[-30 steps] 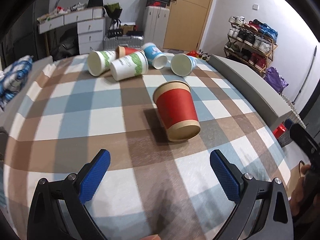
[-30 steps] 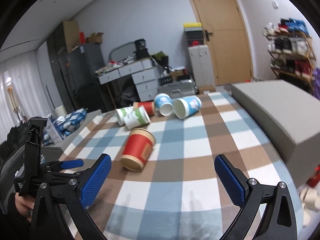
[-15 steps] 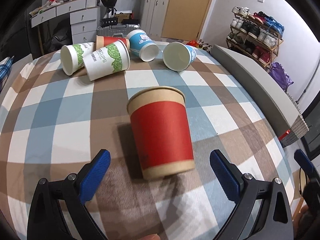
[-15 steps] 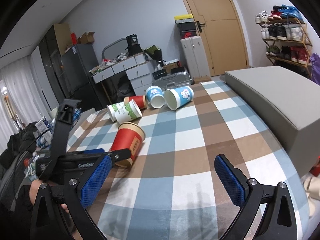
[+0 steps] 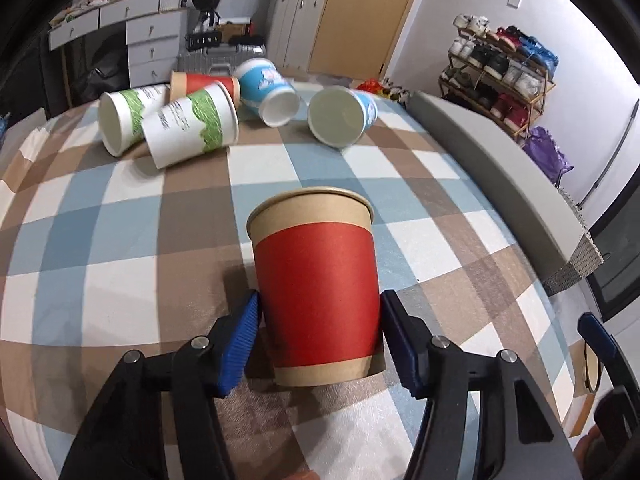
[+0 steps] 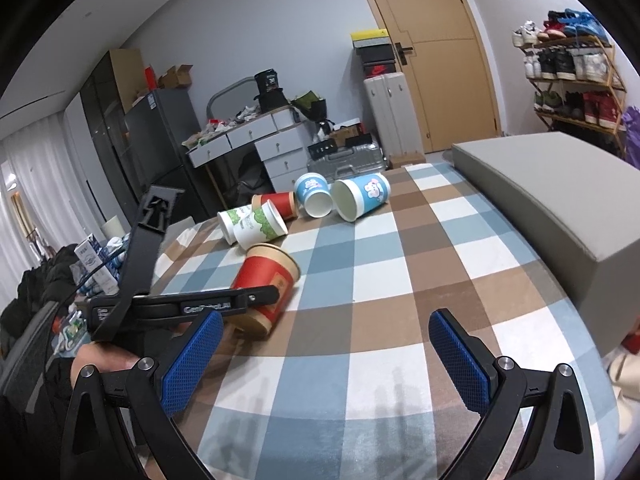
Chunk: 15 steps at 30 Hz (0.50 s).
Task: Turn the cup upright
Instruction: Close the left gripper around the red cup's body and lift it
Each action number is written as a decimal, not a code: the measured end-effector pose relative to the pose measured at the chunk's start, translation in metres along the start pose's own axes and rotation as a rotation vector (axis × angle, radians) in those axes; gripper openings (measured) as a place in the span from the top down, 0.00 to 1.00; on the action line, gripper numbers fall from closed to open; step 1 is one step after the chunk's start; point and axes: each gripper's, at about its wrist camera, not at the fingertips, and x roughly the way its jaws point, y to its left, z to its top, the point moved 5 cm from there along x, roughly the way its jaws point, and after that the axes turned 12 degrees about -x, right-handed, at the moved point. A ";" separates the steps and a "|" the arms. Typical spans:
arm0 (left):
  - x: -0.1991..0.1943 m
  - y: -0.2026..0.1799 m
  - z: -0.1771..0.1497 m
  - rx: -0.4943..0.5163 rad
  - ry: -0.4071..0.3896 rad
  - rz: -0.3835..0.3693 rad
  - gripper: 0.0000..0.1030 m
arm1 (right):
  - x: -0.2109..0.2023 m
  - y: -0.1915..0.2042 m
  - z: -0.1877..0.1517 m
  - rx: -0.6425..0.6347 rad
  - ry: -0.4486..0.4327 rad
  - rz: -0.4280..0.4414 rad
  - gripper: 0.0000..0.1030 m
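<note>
A red and tan paper cup lies on its side on the checked tablecloth, its base toward me. My left gripper has closed on it, both blue pads pressing its sides near the base. The right wrist view shows the same cup with the left gripper around it. My right gripper is open and empty, low over the cloth to the right of the cup.
Several more paper cups lie on their sides at the far end: two green-and-white, one red, two blue. A grey cushioned bench runs along the right edge. Drawers and a shoe rack stand beyond.
My left gripper moved forward around the red cup and closed its jaws on it. My right gripper stayed open and shifted only slightly.
</note>
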 end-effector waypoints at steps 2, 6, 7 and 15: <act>-0.006 -0.002 0.003 0.005 -0.013 -0.005 0.47 | -0.002 -0.001 0.001 0.004 -0.001 -0.002 0.00; -0.030 -0.002 0.004 0.016 -0.059 -0.016 0.47 | -0.006 0.002 0.005 -0.001 -0.013 -0.002 0.00; -0.035 -0.002 0.004 0.020 -0.070 -0.019 0.47 | -0.008 0.004 0.005 -0.010 -0.018 -0.002 0.00; -0.068 0.004 -0.006 0.036 -0.149 -0.039 0.47 | -0.019 0.030 0.015 -0.099 -0.049 0.035 0.00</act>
